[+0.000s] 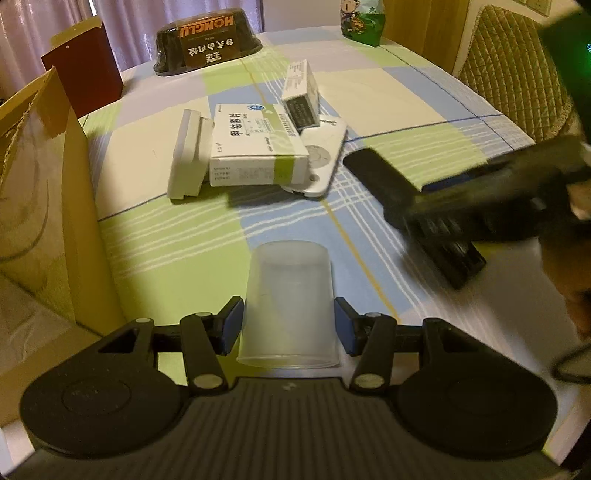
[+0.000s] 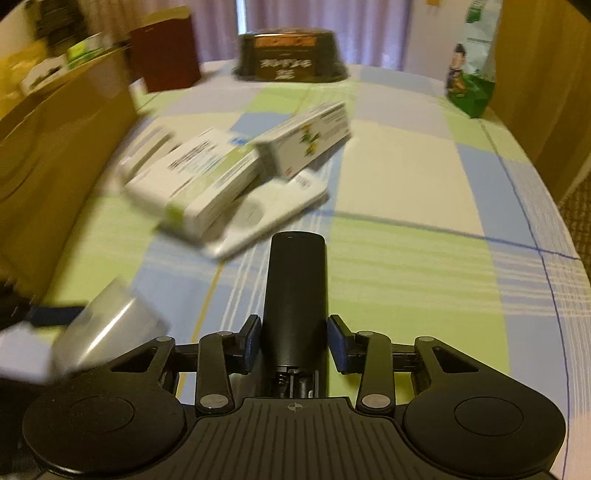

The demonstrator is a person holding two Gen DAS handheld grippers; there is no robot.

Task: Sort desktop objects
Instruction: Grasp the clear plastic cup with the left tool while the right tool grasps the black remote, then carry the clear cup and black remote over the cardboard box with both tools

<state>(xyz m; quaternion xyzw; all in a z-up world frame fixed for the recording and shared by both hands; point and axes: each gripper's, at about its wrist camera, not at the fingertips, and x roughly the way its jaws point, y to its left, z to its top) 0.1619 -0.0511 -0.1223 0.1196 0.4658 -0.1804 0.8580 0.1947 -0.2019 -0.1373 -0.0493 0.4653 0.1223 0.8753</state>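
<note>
An upturned translucent plastic cup (image 1: 289, 295) sits between the blue pads of my left gripper (image 1: 288, 323), which is shut on it, wide rim toward the camera. In the right wrist view the same cup (image 2: 110, 325) appears blurred at the lower left. My right gripper (image 2: 295, 339) is shut on a black remote (image 2: 295, 288) that points forward over the checked tablecloth (image 2: 406, 258). The left wrist view shows that remote (image 1: 376, 177) held above the table at the right. A pile of white medicine boxes (image 1: 255, 147) lies on a white remote (image 1: 317, 162) at mid-table.
A brown paper bag (image 1: 40, 192) stands along the left edge, with a dark red box (image 1: 86, 74) behind it. A black lidded bowl (image 1: 207, 40) and a green snack bag (image 1: 364, 20) sit at the far side. A quilted chair back (image 1: 509, 74) is at the right.
</note>
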